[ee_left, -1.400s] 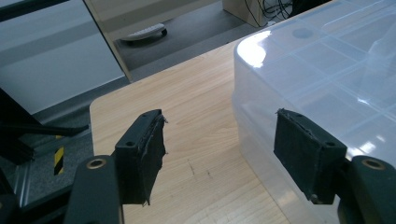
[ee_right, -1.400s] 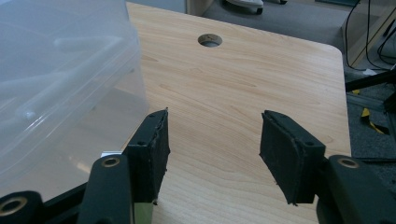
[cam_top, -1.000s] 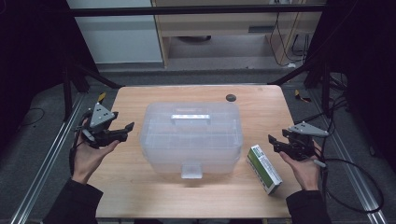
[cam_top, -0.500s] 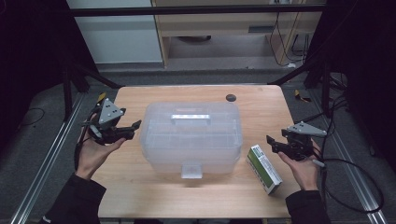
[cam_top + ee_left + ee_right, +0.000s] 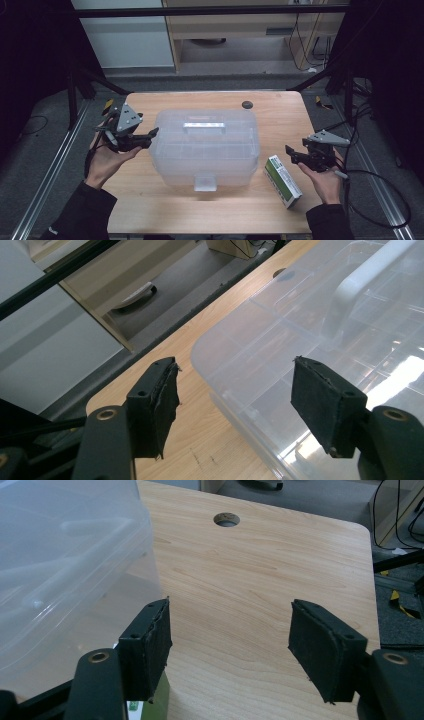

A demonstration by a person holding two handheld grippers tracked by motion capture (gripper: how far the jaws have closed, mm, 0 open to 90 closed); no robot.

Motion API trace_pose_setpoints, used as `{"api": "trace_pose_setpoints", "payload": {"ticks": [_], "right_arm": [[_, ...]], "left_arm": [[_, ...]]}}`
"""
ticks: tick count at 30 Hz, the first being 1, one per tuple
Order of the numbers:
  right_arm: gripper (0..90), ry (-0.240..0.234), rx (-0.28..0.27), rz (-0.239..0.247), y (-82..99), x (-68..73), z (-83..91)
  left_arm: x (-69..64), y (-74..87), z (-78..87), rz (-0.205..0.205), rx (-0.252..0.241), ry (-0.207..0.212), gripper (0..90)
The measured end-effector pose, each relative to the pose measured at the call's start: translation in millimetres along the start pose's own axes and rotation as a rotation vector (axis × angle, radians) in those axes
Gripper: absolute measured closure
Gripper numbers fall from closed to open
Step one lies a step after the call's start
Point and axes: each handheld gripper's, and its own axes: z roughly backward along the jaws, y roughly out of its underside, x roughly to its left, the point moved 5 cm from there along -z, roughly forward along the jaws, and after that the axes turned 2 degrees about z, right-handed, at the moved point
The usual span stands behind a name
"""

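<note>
Since a second ago the left gripper (image 5: 150, 136) has travelled in from the table's left side toward the clear plastic box (image 5: 205, 146), while the right gripper (image 5: 290, 154) has hardly shifted.

From the high view, the lidded box sits in the middle of the wooden table (image 5: 165, 215), its white handle (image 5: 204, 125) on top and a latch tab (image 5: 205, 181) facing the person. The left gripper, held in the left hand (image 5: 106, 160), has its jaw tips just beside the box's left wall. A green and white carton (image 5: 283, 180) lies flat between the box's right side and the right gripper, near the right hand (image 5: 325, 175). A round hole (image 5: 247, 105) sits near the table's far edge. Cables trail off the table's right side.

In the left gripper view the jaws stand wide apart and hold nothing; the box's rounded corner and lid (image 5: 310, 325) fill the space ahead, with the right jaw over the lid edge and the left over bare wood (image 5: 200, 440).

In the right gripper view the jaws are likewise apart and empty. The box wall (image 5: 70, 570) rises at the left, a corner of the green carton (image 5: 152, 702) peeks under the left jaw, and open wood runs ahead to the hole (image 5: 226, 519).
</note>
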Motion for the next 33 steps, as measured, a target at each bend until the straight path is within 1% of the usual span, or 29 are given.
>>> {"api": "trace_pose_setpoints", "payload": {"ticks": [7,11,15,17,19,23,26,28,33], "right_arm": [[33.4,-0.006,0.001,0.004,-0.2,0.9,-0.5],[33.1,-0.010,0.008,0.005,0.1,1.4,-0.6],[33.0,-0.009,0.012,0.005,0.1,1.0,-0.3],[33.0,-0.014,0.013,0.007,0.3,1.2,-0.3],[33.0,-0.014,0.016,0.006,0.4,1.6,-0.4],[33.0,-0.018,0.020,0.010,0.7,2.2,-1.3],[33.0,-0.018,0.025,0.013,0.8,2.5,-1.4],[33.0,-0.019,0.021,0.011,0.4,2.2,-0.6],[33.1,-0.019,0.023,0.011,0.7,1.9,-0.6]], "left_arm": [[-6.8,-5.0,-4.6,-0.043,0.013,0.012,34.7],[-11.3,-8.7,-7.7,-0.081,0.025,0.021,35.4],[-17.5,-13.9,-10.0,-0.112,0.027,0.031,35.6],[-20.4,-15.9,-11.1,-0.139,0.035,0.037,35.7],[-22.9,-18.0,-11.8,-0.170,0.046,0.034,35.8],[-27.7,-22.3,-11.6,-0.194,0.052,0.042,36.4],[-32.4,-25.4,-12.8,-0.221,0.066,0.047,37.1],[-33.8,-26.1,-13.4,-0.225,0.068,0.048,37.5],[-40.1,-30.0,-16.8,-0.272,0.086,0.051,37.9]]}}
